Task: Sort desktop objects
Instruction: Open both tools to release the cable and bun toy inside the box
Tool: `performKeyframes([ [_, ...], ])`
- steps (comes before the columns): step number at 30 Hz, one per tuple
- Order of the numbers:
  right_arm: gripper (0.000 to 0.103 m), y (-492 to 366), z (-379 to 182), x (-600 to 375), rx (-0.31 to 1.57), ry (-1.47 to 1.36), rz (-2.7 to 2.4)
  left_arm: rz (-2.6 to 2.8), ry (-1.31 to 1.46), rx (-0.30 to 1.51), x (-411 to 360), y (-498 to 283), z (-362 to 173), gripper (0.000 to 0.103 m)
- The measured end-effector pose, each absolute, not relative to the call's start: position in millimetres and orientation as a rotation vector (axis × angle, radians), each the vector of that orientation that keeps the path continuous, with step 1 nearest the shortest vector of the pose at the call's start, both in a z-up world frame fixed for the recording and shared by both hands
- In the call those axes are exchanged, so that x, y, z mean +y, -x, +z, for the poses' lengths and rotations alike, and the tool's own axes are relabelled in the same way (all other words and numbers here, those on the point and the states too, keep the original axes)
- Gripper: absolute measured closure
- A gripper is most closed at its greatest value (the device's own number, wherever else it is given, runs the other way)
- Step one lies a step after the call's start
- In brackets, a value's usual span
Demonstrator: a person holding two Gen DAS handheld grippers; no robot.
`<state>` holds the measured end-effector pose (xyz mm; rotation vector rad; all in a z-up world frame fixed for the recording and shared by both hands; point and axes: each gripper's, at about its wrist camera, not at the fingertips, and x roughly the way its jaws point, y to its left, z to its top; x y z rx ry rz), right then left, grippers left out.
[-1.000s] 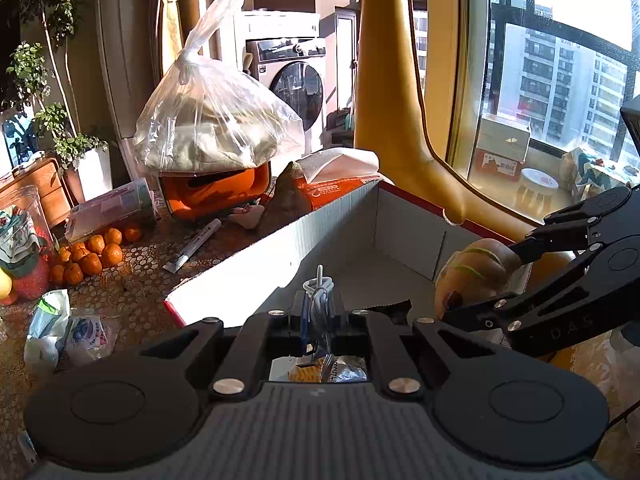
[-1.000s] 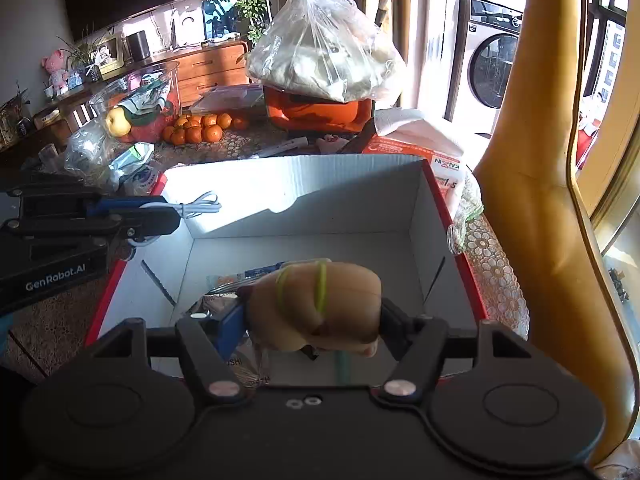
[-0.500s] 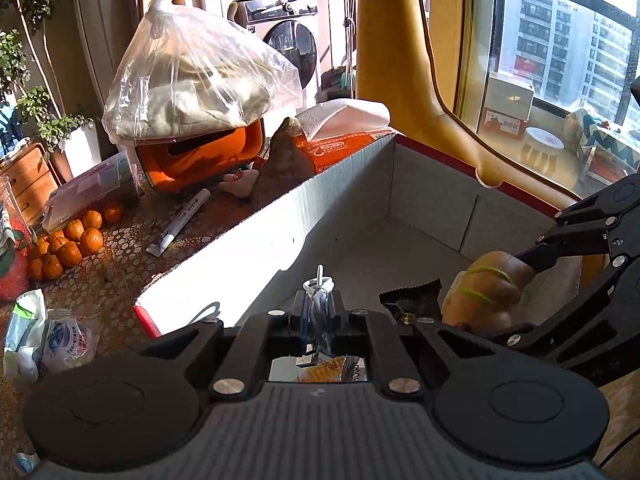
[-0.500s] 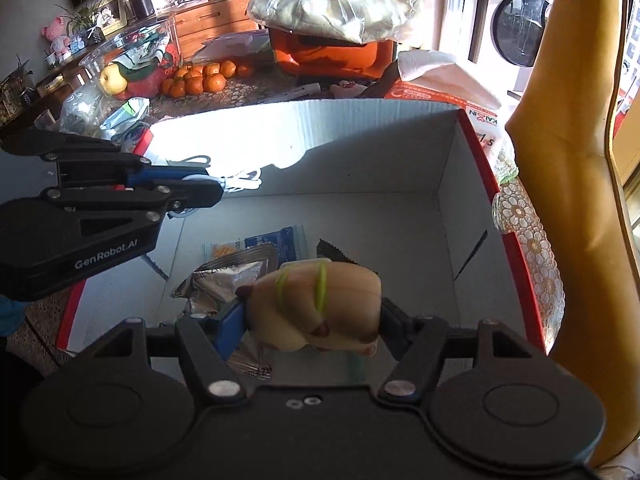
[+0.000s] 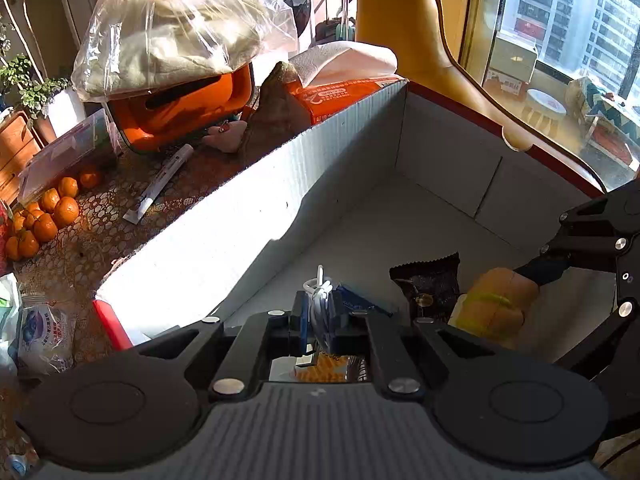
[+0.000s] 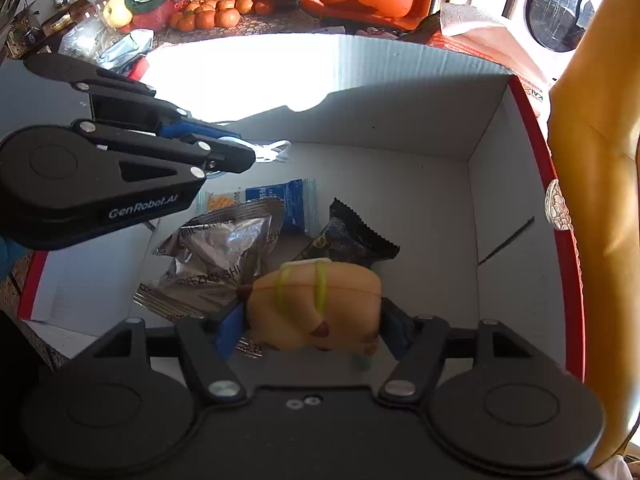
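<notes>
A white cardboard box with a red rim (image 6: 496, 168) (image 5: 440, 148) lies open below both grippers. My left gripper (image 5: 319, 312) is shut on a coiled white cable (image 5: 318, 296), held over the box's left side; from the right wrist view the left gripper (image 6: 244, 158) shows with the cable (image 6: 274, 151) sticking out of it. My right gripper (image 6: 312, 320) is shut on a tan plush toy with green bands (image 6: 316, 304), low inside the box; the toy (image 5: 494, 304) also shows in the left wrist view. Snack packets, silver (image 6: 216, 256), blue (image 6: 288, 204) and black (image 6: 352, 240), lie on the box floor.
Left of the box on the patterned tablecloth are mandarins (image 5: 44, 216), a white tube (image 5: 160, 184), wrapped packets (image 5: 40, 332) and an orange container (image 5: 188, 108) under a filled plastic bag (image 5: 180, 20). A yellow chair back (image 6: 596, 200) stands to the right of the box.
Both grippers have sunk and tipped downward toward the box, so its floor and the snack packets now fill more of both views. Each keeps its hold: cable on the left, toy on the right.
</notes>
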<state>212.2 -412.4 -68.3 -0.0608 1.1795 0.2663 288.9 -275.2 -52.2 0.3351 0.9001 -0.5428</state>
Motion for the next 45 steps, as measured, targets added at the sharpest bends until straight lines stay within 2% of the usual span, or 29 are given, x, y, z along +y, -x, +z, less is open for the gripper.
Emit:
performKeyframes([
  [18,0.031,-220,-75,-409,1.227,0.079,0.281,-0.561,-0.415,1.097,-289,-305,-72,0.095],
  [33,0.024,-211,-62,-408,1.193,0.085,0.260,-0.539,-0.401,1.075,-285,-295,-57,0.094],
  [37,0.022,-208,-51,-409,1.171,0.080,0.247,-0.532,-0.374,1.045,-281,-288,-43,0.087],
  [39,0.021,-202,-42,-411,1.155,0.075,0.239,-0.534,-0.370,1.027,-279,-284,-37,0.074],
  [42,0.018,-195,-32,-413,1.128,0.066,0.238,-0.538,-0.359,0.996,-274,-277,-27,0.063],
  [45,0.017,-188,-22,-413,1.105,0.065,0.231,-0.536,-0.346,0.970,-269,-269,-17,0.059],
])
